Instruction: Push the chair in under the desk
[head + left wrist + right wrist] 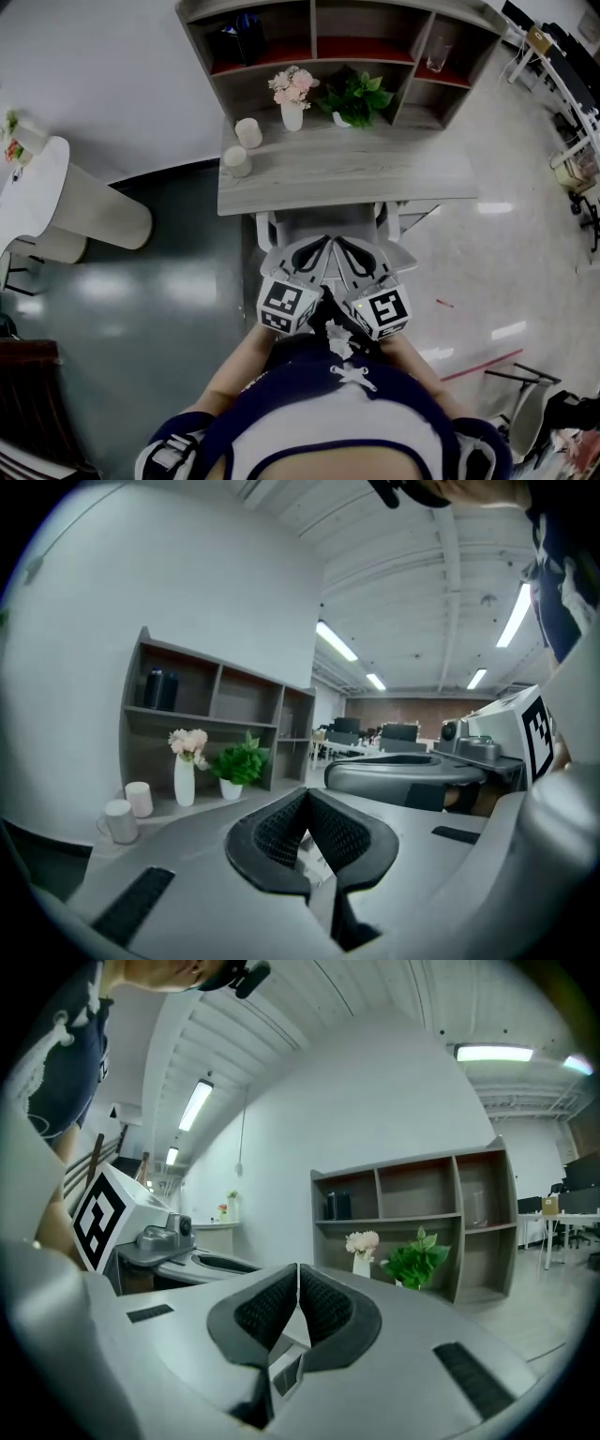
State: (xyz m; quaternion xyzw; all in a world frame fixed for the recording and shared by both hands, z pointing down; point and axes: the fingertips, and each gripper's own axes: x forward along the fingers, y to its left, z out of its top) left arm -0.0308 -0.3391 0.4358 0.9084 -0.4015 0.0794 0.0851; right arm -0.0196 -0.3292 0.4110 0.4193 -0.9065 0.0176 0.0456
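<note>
The grey wooden desk (375, 173) with its shelf unit (309, 42) stands ahead of me. The white chair (270, 232) sits tucked under the desk's front edge, and only its frame and a strip of seat show. Both grippers are held side by side close to my chest, pointing level at the desk. The left gripper (323, 242) is shut with nothing in it, its pads meeting in the left gripper view (307, 799). The right gripper (342, 242) is likewise shut and empty (298, 1274). Neither touches the chair.
On the desk stand a vase of pink flowers (292, 98), a potted plant (356, 98) and two white cups (242, 145). A white round table (28, 187) is at the left. Office chairs and desks (572, 141) line the right side. Red tape (478, 366) marks the floor.
</note>
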